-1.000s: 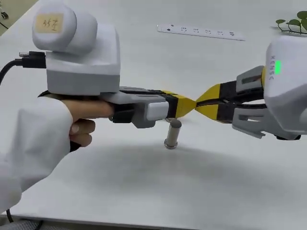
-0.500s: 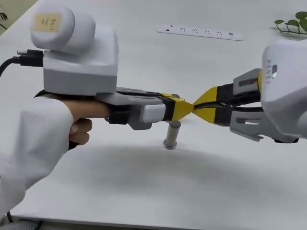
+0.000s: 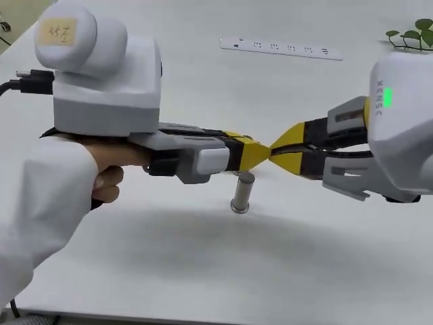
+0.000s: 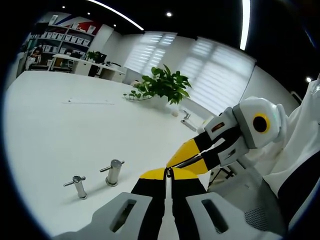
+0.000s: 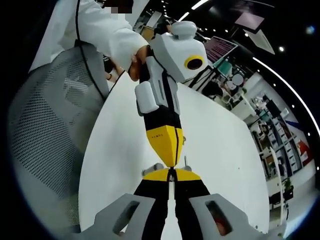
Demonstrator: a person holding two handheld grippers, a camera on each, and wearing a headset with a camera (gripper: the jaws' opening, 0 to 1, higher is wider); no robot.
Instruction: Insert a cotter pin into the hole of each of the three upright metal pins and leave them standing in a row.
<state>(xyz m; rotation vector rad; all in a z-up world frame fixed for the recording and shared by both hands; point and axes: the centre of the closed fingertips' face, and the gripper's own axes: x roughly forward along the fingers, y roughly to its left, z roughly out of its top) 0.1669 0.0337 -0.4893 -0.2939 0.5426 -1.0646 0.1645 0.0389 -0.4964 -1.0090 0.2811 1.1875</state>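
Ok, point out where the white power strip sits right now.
In the head view the white power strip lies at the far side of the table, top centre, beyond the upright metal pin and left of the green plant.

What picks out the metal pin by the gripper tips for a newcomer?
On the white tabletop, find where the yellow-tipped left gripper and right gripper meet. Below them in the head view stands a short silver metal pin: upright, flared base, unlike the flat white power strip behind.

The left gripper (image 3: 264, 152) and right gripper (image 3: 277, 150) had yellow-and-black jaws; metal pin (image 3: 241, 192) silver, table (image 3: 203, 257) white, plant (image 3: 413, 34) at two o'clock green.
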